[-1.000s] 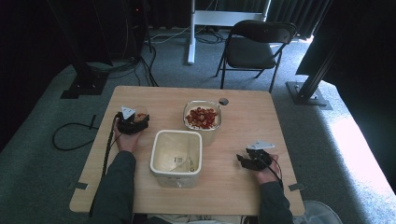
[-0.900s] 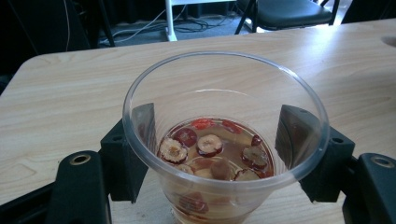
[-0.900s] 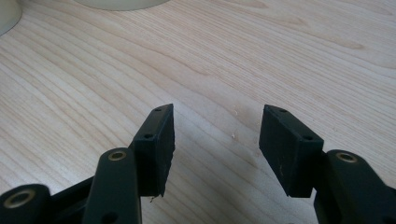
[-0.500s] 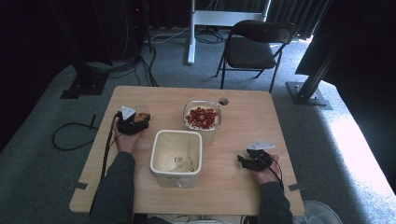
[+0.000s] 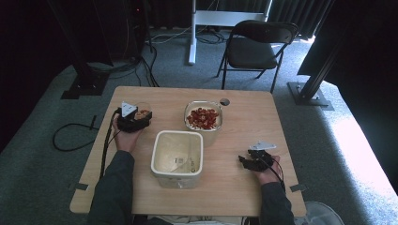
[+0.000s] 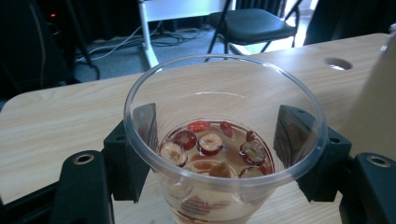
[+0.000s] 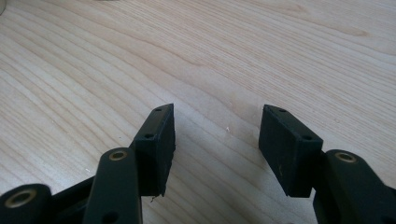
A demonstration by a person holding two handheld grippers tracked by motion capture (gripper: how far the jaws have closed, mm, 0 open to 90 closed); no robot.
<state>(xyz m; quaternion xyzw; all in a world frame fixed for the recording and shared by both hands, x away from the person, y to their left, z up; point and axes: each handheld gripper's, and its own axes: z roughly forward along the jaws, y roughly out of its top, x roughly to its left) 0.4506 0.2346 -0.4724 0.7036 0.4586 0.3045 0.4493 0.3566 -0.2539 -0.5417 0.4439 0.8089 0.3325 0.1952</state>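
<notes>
Lower right of the high view: right gripper (image 5: pixel 245 160) resting low over bare table (image 5: pixel 234 197), jaws spread apart with nothing between them, plain wood grain showing in the gap in the right gripper view (image 7: pixel 217 135). Lower centre, just left of that hand: white tub (image 5: pixel 178 158), square, pale inside, standing upright near the front edge of the table. Centre left: left gripper (image 5: pixel 142 118) clamped on a clear plastic cup (image 5: pixel 142 111), held upright, grey three-cornered plate on top of the gripper. In the left gripper view, black pads pressed against both sides of the cup (image 6: pixel 224 154), one at lower left, one at lower right, jaws having just been closing with the cup between them; pale liquid inside, red fruit slices (image 6: pixel 210 143) floating on it. Just above the tub, centre of the frame: glass bowl (image 5: pixel 203 119) heaped with red pieces, close beside the tub's far rim. Past the bowl, a small round hole (image 5: pixel 224 101) in the tabletop. Beyond the table, upper centre: black folding chair (image 5: pixel 258 47) on grey carpet, white desk leg (image 5: pixel 191 33) to its left.
</notes>
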